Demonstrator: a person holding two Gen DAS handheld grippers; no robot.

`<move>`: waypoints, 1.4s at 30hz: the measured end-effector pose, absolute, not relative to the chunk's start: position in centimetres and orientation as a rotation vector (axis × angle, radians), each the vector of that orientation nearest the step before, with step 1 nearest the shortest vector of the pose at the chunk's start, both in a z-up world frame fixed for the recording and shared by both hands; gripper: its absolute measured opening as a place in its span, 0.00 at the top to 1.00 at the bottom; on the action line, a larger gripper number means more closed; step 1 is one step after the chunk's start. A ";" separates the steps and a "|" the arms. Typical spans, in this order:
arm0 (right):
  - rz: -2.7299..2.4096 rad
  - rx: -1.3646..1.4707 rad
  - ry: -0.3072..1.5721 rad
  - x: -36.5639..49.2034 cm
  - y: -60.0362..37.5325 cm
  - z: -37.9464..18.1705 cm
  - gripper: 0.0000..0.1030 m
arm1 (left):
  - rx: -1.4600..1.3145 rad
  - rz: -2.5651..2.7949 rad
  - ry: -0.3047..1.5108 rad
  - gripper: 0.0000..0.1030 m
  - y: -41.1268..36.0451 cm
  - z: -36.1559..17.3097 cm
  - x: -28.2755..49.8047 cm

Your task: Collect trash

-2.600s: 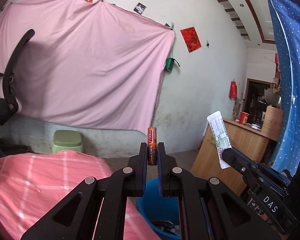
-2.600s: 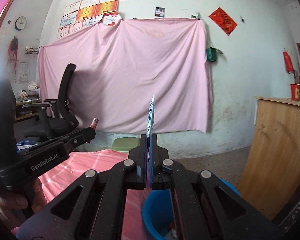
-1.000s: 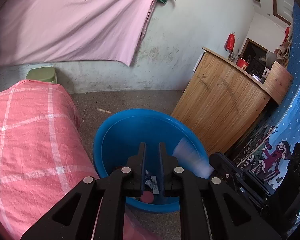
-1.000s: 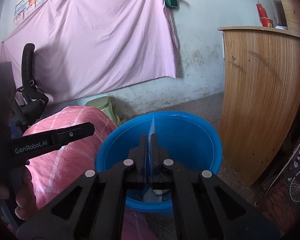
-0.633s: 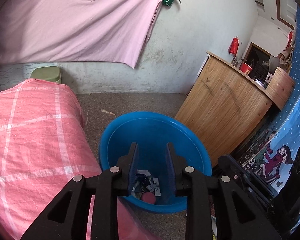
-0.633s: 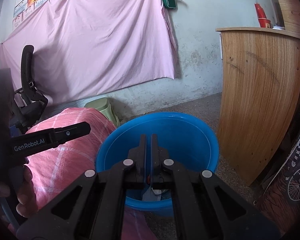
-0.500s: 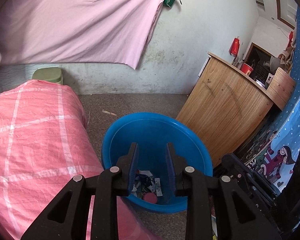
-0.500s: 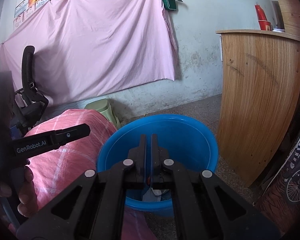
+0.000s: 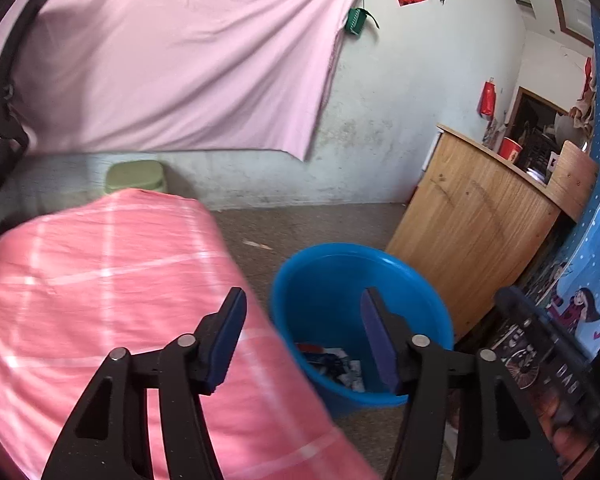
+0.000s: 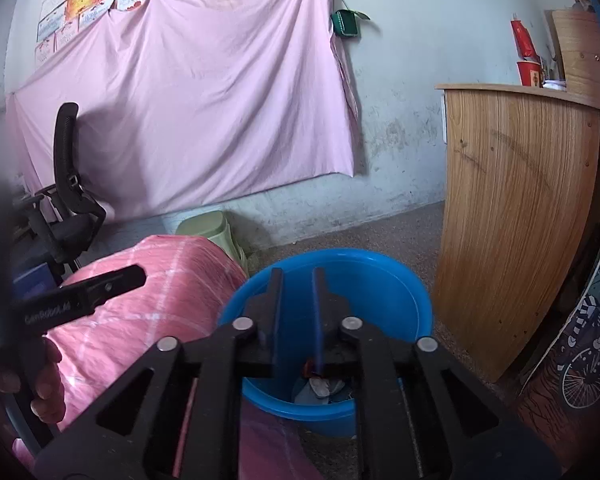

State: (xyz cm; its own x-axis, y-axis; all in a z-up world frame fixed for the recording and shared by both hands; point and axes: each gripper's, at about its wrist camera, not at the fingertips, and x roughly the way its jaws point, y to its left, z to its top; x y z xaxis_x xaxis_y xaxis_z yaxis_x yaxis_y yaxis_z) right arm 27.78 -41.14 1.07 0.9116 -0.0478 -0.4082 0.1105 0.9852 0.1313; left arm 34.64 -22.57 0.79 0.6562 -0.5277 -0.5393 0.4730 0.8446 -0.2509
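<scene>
A blue plastic bucket (image 9: 340, 246) stands on the floor beside a pink checked cloth (image 9: 100, 280); mixed trash (image 9: 332, 360) lies at its bottom. My left gripper (image 9: 303, 294) hangs over the bucket's left rim and the cloth's edge, its jaws opening with nothing between them. My right gripper (image 10: 297, 272) is above the bucket (image 10: 340, 253), its jaws opening a narrow gap, empty, with the trash (image 10: 320, 386) showing below. In the right wrist view a hand (image 10: 40, 372) holds the left gripper at the left. The right gripper's body (image 9: 540, 344) shows at the lower right of the left wrist view.
A wooden cabinet (image 10: 516, 208) stands just right of the bucket. A green stool (image 10: 208, 228) and a black office chair (image 10: 68, 200) are behind the pink cloth. A pink sheet (image 9: 172, 64) hangs on the far wall. Bare floor (image 9: 320, 220) lies beyond the bucket.
The battery has left the left jaws and the paper strip the right jaws, both over the bucket. Both pairs of jaws have spread; the left gripper has shifted left and up.
</scene>
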 end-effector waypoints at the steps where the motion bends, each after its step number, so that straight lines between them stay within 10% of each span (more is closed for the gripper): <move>1: -0.081 0.155 0.414 27.7 -41.0 1.2 0.64 | -0.087 -0.558 0.639 0.46 -22.1 0.8 34.3; 21: -0.045 0.183 0.389 21.9 -35.2 2.1 0.00 | -0.061 -0.368 0.513 0.07 -11.8 2.2 25.0; 42: 0.043 0.148 0.246 9.5 -29.8 3.8 0.00 | -0.065 -0.264 0.349 0.02 -5.4 2.9 9.9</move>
State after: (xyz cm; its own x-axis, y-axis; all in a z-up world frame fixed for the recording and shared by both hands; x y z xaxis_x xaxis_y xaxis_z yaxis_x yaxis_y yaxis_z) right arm 9.49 -29.78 3.80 0.9690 0.0606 -0.2394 -0.0243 0.9882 0.1515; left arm 9.94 -5.42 2.87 0.9059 -0.2664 -0.3291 0.2441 0.9637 -0.1082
